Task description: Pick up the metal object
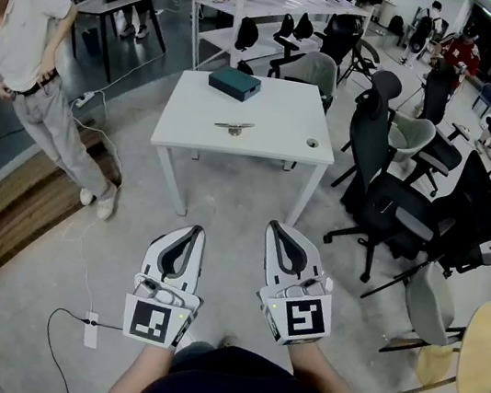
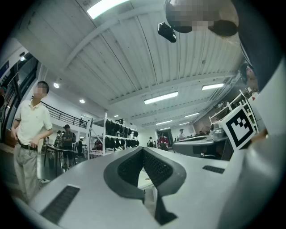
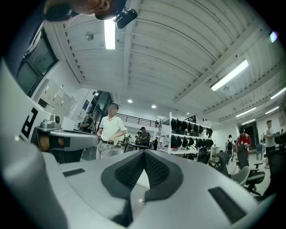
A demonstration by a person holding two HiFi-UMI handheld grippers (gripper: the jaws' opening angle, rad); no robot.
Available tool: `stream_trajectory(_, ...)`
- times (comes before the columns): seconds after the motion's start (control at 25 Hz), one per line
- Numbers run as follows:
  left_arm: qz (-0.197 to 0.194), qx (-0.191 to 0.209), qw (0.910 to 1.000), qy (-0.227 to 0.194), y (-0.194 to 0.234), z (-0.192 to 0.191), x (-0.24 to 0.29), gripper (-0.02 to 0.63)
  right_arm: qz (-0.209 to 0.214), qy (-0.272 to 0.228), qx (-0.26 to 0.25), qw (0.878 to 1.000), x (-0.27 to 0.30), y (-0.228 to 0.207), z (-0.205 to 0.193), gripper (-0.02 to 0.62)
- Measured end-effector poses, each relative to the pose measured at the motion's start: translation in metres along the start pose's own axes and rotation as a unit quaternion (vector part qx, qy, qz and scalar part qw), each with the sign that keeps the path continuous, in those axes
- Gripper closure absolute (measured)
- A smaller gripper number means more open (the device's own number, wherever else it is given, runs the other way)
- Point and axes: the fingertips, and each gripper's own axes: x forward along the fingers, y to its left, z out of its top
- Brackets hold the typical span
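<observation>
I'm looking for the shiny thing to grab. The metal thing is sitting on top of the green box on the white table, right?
Not quite. The metal thing is not on top of the green box. It lies flat on the bare top of the white table, apart from the box and closer to the table's near edge. The head view shows this.
</observation>
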Motion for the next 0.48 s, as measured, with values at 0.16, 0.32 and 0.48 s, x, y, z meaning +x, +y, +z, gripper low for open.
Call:
stream_trajectory(0.16, 0.002, -0.001, 1.0, 0.005, -0.003, -0.008, 0.004, 0.584, -0.005, 0.007, 0.042, 0.999, -0.001, -0.007, -0.013, 0.569)
stream_trajectory(0.32, 0.009, -0.004, 0.9999, 0.011, 0.003, -0.016, 0.01, 0.584, 0.0, 0.015, 0.036, 0.999, 0.009, -0.01, -0.023, 0.568)
stream_trajectory(0.48, 0.012, -0.008, 0.9998, 0.015, 0.018, -0.026, 0.024, 0.584, 0.005, 0.02, 0.033, 0.999, 0.028, -0.012, -0.033, 0.566)
